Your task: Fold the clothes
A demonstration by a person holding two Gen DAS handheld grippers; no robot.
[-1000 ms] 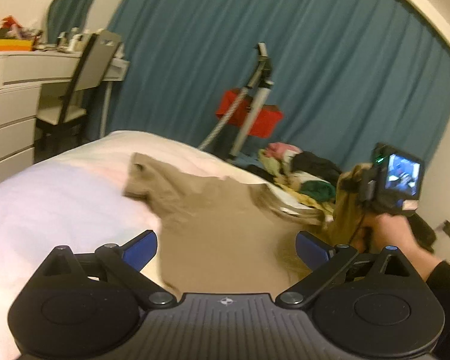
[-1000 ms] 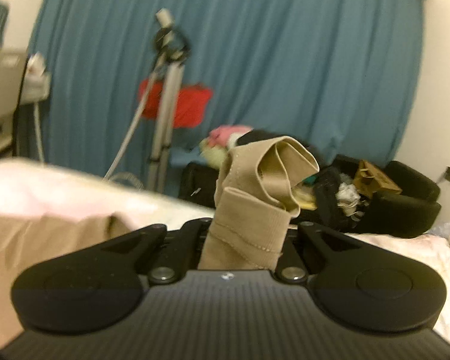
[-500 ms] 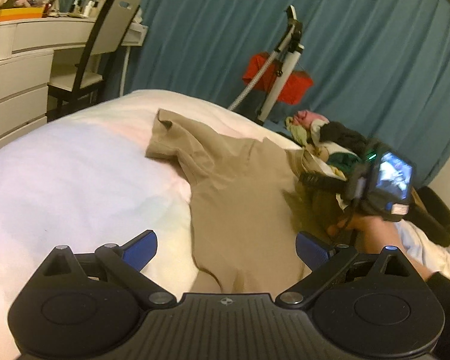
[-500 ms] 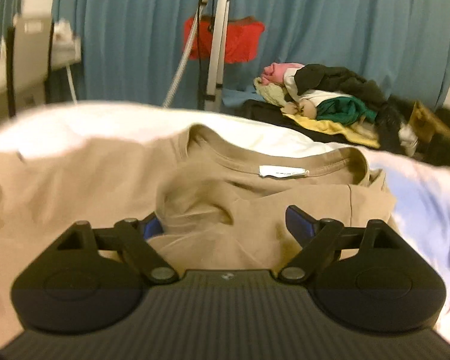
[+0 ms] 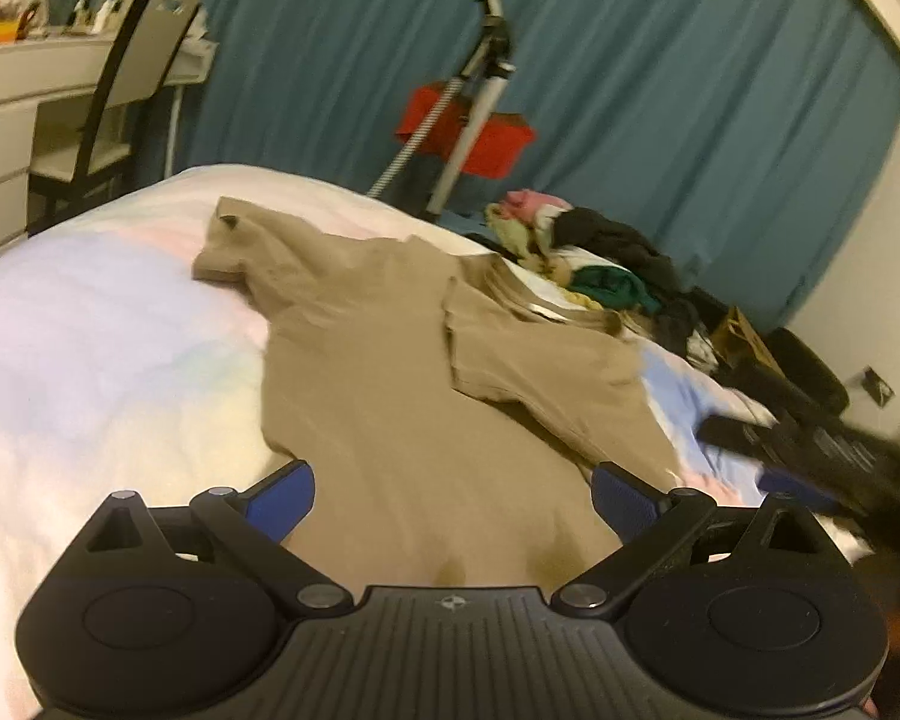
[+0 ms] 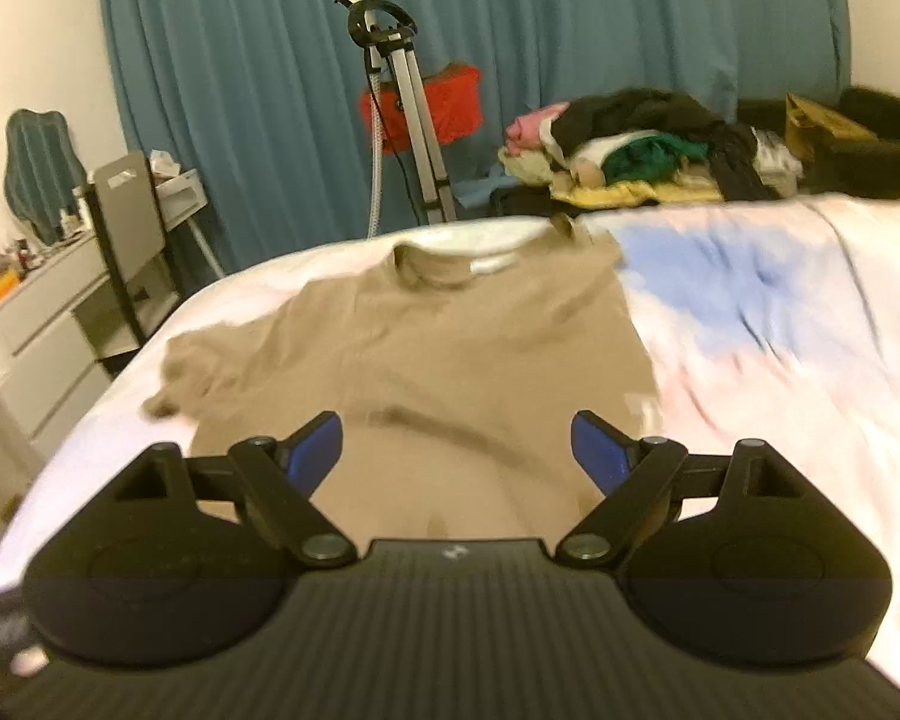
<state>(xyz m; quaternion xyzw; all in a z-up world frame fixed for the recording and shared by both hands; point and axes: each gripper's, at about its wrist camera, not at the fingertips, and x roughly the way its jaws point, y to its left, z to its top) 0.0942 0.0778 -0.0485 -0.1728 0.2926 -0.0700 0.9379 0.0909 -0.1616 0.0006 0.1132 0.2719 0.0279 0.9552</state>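
Nearby, clothes pile (image 6: pixel 642 162), chair (image 6: pixel 129 222), tripod (image 6: pixel 414 120), teal curtain (image 6: pixel 570 30) behind bed (image 6: pixel 780 300)

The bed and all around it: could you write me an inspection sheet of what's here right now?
Surface: bed with a pale pink and blue cover.
Job's things: tan T-shirt lies spread on the bed, collar at the far end, right sleeve folded in over the body, left sleeve out flat.
Clutter: clothes pile beyond the bed; brown bag beside it.
Grippers: left gripper open, holding nothing; right gripper open, holding nothing, blurred in the left view.
Cables: hose hangs from the steamer stand.
Surroundings: teal curtain, chair, white drawers, red item behind the stand.
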